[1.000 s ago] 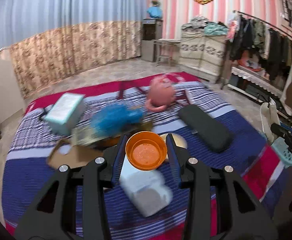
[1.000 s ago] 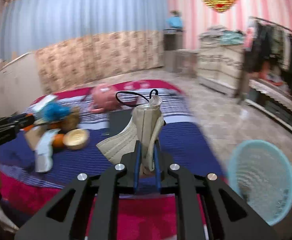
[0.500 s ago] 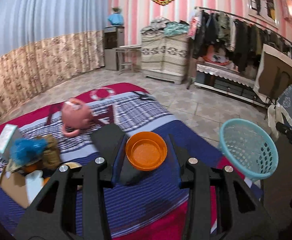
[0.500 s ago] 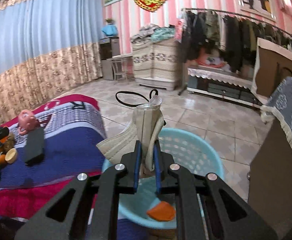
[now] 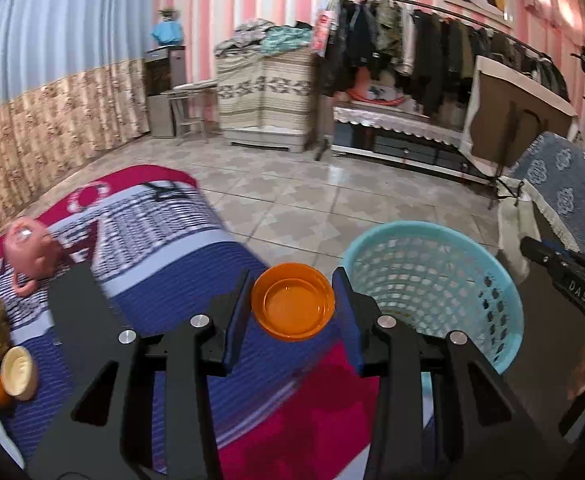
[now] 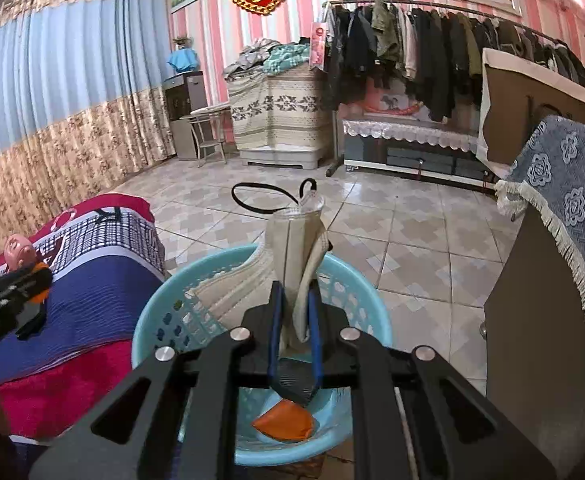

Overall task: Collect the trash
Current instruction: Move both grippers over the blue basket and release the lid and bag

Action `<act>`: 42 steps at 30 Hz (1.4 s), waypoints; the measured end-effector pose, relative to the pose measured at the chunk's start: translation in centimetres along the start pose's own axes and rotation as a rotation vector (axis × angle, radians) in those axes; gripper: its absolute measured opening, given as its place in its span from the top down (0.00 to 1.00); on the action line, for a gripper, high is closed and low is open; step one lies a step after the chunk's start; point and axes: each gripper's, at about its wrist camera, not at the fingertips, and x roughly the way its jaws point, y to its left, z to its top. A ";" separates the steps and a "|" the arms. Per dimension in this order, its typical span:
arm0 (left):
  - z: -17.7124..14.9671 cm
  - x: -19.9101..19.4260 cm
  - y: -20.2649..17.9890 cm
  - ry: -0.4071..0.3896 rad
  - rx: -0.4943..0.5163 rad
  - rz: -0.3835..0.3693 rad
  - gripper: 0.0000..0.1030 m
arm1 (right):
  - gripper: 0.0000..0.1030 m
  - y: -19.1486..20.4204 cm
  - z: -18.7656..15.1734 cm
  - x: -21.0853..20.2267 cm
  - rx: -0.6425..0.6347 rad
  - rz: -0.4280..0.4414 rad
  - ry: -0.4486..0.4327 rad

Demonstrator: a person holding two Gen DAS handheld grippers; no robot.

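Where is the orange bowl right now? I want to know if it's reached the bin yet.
In the left wrist view the orange bowl sits between the left gripper fingers, over the bed's edge, just left of the blue basket, not inside it.

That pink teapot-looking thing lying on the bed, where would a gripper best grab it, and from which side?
Probably the handle loop. The pink teapot looks tipped over on the striped blanket, its round body too wide and smooth for narrow jaws. The thin loop sticks out low on the near side, so come down from above with one finger through it.
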 end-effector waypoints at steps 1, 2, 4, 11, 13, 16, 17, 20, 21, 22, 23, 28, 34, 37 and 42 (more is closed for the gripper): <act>0.1 0.6 -0.7 0.005 0.005 -0.011 0.62 | 0.87 -0.1 0.0 0.1 0.003 -0.003 0.001; 0.2 1.2 -1.4 0.008 0.010 -0.021 0.62 | 0.87 -0.2 0.0 0.2 0.005 -0.003 0.002; 0.2 2.4 -2.8 0.021 0.024 -0.043 0.62 | 0.87 -0.3 0.0 0.5 0.014 -0.009 0.009; 0.3 6.1 -6.7 0.033 0.070 -0.089 0.62 | 0.87 -1.4 -0.2 1.4 0.048 -0.025 0.034; 0.4 7.1 -7.4 0.039 0.080 -0.096 0.62 | 0.87 -1.7 -0.1 1.7 0.055 -0.036 0.042; 0.8 8.0 -7.9 0.047 0.089 -0.099 0.52 | 0.87 -2.1 -0.3 2.0 0.073 -0.041 0.054; 0.9 8.0 -7.8 0.044 0.087 -0.093 0.46 | 0.87 -2.2 -0.3 2.1 0.074 -0.043 0.060; 1.3 7.7 -7.3 0.027 0.074 -0.077 0.35 | 0.87 -1.8 -0.2 2.4 0.068 -0.047 0.069; 1.5 7.6 -7.1 0.025 0.072 -0.070 0.31 | 0.87 -1.6 -0.1 2.5 0.064 -0.047 0.072; 1.6 7.4 -6.5 0.019 0.068 -0.051 0.25 | 0.87 -1.4 -0.1 2.7 0.061 -0.045 0.075; 1.7 7.1 -6.0 0.012 0.065 -0.032 0.22 | 0.87 -1.1 -0.1 2.8 0.056 -0.043 0.079; 1.7 5.3 -3.1 -0.009 0.039 0.031 0.12 | 0.87 -0.3 -0.3 3.7 0.039 -0.031 0.095; 1.1 3.3 0.8 -0.004 -0.007 0.096 0.08 | 0.84 1.6 -0.6 5.5 0.028 -0.026 0.112; 0.8 1.8 3.0 -0.009 -0.030 0.135 0.07 | 0.62 2.5 -0.7 6.1 0.023 -0.025 0.121; 0.6 -0.4 6.4 -0.020 -0.069 0.190 0.05 | 0.33 3.2 -0.5 5.8 0.023 -0.031 0.119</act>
